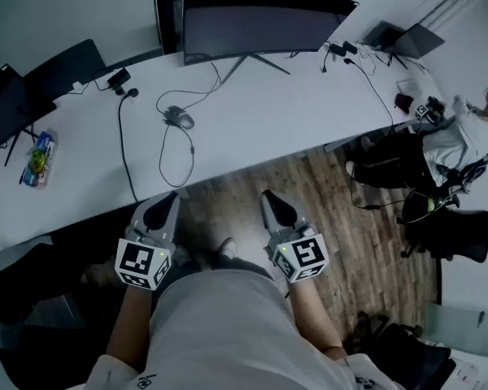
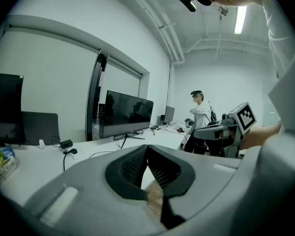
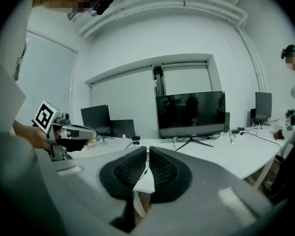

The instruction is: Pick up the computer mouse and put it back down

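The grey computer mouse (image 1: 178, 118) lies on the white desk (image 1: 252, 128) with its black cable looping toward the desk's front edge. Both grippers hang in front of the desk over the wooden floor, well short of the mouse. My left gripper (image 1: 169, 198) is shut with nothing in it; in the left gripper view its dark pads (image 2: 132, 165) meet. My right gripper (image 1: 270, 195) is also shut and holds nothing, its pads (image 3: 162, 170) together in the right gripper view. Neither gripper view shows the mouse.
A dark monitor (image 1: 256, 27) stands at the desk's back. A laptop (image 1: 4, 108), a colourful packet (image 1: 37, 159) and a power adapter (image 1: 118, 80) lie at the left. Another person (image 1: 464, 136) sits at the right by a black chair (image 1: 451, 234).
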A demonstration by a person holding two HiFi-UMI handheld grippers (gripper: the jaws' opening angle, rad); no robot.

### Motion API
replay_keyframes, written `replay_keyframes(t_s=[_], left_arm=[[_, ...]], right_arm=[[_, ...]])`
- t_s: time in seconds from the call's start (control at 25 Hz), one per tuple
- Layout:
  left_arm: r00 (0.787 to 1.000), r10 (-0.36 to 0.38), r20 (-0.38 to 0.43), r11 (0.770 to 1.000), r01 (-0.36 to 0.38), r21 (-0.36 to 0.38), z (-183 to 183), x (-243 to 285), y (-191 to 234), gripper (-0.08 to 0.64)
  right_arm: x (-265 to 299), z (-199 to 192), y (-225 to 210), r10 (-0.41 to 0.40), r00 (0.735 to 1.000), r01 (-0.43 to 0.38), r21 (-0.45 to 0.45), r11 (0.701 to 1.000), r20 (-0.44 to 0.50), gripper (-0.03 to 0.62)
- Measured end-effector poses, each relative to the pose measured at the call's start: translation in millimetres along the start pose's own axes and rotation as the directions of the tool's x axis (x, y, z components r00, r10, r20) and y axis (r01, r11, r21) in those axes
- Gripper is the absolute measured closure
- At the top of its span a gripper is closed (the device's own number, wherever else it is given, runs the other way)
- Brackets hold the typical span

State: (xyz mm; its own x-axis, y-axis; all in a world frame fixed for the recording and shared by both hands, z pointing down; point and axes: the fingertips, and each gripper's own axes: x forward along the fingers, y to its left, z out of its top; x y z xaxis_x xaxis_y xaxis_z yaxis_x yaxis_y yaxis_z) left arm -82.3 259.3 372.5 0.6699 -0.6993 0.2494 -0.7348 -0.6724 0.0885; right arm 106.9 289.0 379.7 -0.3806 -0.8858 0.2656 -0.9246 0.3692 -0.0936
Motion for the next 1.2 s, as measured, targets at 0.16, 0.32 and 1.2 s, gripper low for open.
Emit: replay_keyframes(t_s=[0.16, 0.32, 1.2], left_arm=[[1.000, 0.014, 0.001, 1.000, -0.014, 0.000, 2, 16, -9, 0.552], [1.000, 0.027, -0.001, 1.000, -0.027, 0.015, 5, 32, -23, 0.552], [0.992, 0.108, -0.071, 0.994, -0.110, -0.029, -2, 117, 14, 0.552]], right_arm=[[-2, 0, -20, 0.011, 1.000, -0.011, -0.001, 1.000, 0.006, 0.574], [-7, -1, -40, 0.041, 0.999, -0.041, -0.002, 0.999, 0.014, 0.574], [70, 3, -103, 0.134, 0.991, -0.134, 0.008, 0.991, -0.031, 0.574]])
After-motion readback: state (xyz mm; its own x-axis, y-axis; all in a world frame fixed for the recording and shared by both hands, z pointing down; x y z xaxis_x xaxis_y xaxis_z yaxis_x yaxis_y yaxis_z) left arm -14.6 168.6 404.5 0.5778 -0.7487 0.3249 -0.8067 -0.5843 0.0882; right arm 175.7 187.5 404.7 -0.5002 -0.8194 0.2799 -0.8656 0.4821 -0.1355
